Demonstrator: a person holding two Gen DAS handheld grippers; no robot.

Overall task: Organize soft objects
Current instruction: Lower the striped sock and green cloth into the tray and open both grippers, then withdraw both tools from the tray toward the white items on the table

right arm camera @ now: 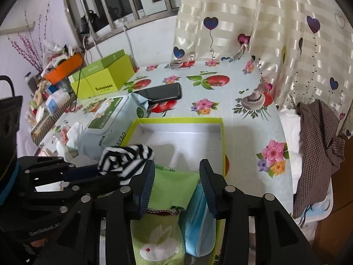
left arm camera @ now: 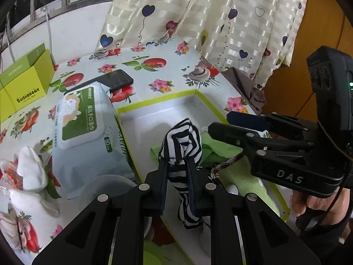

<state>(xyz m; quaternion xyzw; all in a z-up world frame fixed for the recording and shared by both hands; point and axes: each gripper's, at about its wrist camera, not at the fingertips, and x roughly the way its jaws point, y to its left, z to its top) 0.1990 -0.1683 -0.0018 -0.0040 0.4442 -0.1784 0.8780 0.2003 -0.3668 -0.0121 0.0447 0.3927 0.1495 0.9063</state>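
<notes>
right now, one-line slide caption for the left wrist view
Left gripper pinches a striped sock above the green-rimmed box, right gripper alongside.

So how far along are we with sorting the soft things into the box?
Done: the green rabbit sock and a blue cloth already lie in the green-rimmed box. In hand: the left gripper holds the striped sock above the box; the right gripper stands open over the green sock. Left: drop the striped sock, and possibly the white soft items beside the wipes pack.
</notes>
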